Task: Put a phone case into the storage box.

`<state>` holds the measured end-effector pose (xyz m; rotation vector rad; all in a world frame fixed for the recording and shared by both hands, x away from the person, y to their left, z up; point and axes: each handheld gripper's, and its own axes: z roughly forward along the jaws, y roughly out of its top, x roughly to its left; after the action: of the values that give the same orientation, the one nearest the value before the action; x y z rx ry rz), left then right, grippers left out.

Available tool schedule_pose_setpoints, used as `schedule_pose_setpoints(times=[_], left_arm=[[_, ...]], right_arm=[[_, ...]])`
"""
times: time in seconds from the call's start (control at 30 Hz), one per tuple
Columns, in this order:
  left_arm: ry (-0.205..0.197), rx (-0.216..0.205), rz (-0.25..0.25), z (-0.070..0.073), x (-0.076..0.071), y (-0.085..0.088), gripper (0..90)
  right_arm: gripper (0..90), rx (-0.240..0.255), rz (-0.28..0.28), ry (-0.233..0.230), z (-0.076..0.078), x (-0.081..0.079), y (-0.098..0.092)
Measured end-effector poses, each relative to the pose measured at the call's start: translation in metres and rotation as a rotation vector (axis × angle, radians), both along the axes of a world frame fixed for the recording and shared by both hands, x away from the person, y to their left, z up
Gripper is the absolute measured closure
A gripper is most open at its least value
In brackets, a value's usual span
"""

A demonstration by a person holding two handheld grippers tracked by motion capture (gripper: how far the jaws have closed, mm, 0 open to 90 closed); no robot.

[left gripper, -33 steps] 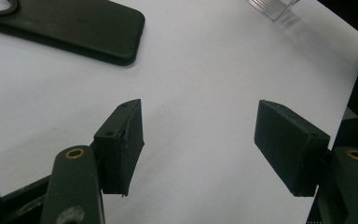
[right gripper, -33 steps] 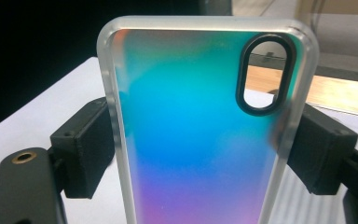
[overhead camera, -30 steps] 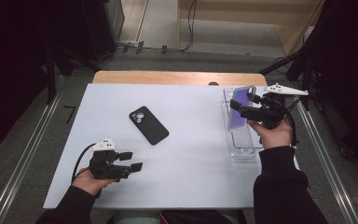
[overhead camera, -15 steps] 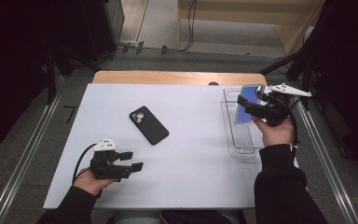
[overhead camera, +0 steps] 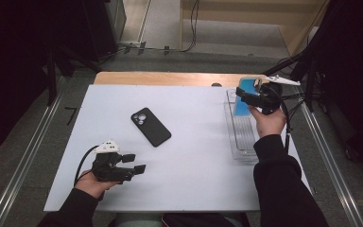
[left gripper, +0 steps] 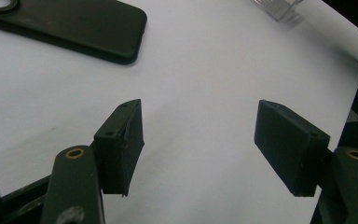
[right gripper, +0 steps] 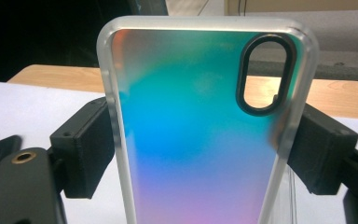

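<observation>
The right gripper holds an iridescent blue-to-pink phone case with a clear rim upright, jaws clamped on its long edges, above the far end of a clear plastic tray at the white worktop's right edge. At near left, the left gripper rests with jaws apart and empty, a black phone lying face down beyond it.

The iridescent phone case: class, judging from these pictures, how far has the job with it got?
Done: the right hand-held gripper is shut on the iridescent phone case, pads on its two long edges, holding it above the clear tray. In hand: carrying it, upright. Left: probably bringing it to the black phone, which lies camera side up on the table. The left hand-held gripper is open with nothing between its jaws.
</observation>
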<state>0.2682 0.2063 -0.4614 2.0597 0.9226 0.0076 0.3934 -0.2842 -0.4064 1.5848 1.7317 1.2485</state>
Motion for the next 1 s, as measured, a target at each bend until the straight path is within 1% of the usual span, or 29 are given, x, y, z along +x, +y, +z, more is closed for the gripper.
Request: schedule_pose_setpoints(times=[0.1, 0.17, 0.37, 0.43, 0.53, 0.6, 0.7, 0.87, 0.9, 1.0], left_arm=[[0.001, 0.000, 0.001, 0.000, 0.000, 0.000, 32.9], [0.002, -0.002, 0.004, 0.000, 0.000, 0.000, 32.9], [-0.001, 0.000, 0.001, 0.000, 0.000, 0.000, 32.9], [0.001, 0.000, 0.000, 0.000, 0.000, 0.000, 32.9], [-0.001, 0.000, 0.001, 0.000, 0.000, 0.000, 33.0], [-0.002, 0.002, -0.003, 0.000, 0.001, -0.001, 32.9], [-0.001, 0.000, -0.003, 0.000, 0.001, -0.001, 32.9], [0.001, 0.005, -0.009, -0.001, 0.003, -0.002, 33.0], [0.002, 0.007, -0.010, -0.001, 0.003, -0.003, 33.0], [0.002, 0.003, -0.010, -0.001, 0.003, -0.004, 33.0]], right_arm=[[15.5, 0.001, -0.015, 0.013, -0.003, 0.011, -0.001], [15.4, -0.002, -0.025, 0.031, -0.004, 0.019, -0.001], [15.3, -0.014, -0.040, 0.049, -0.007, 0.038, -0.002], [15.3, -0.010, -0.052, 0.057, -0.009, 0.044, -0.002], [15.3, -0.028, -0.077, 0.063, -0.016, 0.052, -0.004], [15.2, -0.025, -0.083, 0.075, -0.021, 0.056, -0.004], [15.1, -0.038, -0.083, 0.087, -0.029, 0.061, -0.003], [15.0, -0.076, -0.092, 0.097, -0.040, 0.069, 0.001], [14.9, -0.076, -0.096, 0.096, -0.042, 0.070, 0.001], [14.9, -0.058, -0.115, 0.096, -0.045, 0.072, 0.001]])
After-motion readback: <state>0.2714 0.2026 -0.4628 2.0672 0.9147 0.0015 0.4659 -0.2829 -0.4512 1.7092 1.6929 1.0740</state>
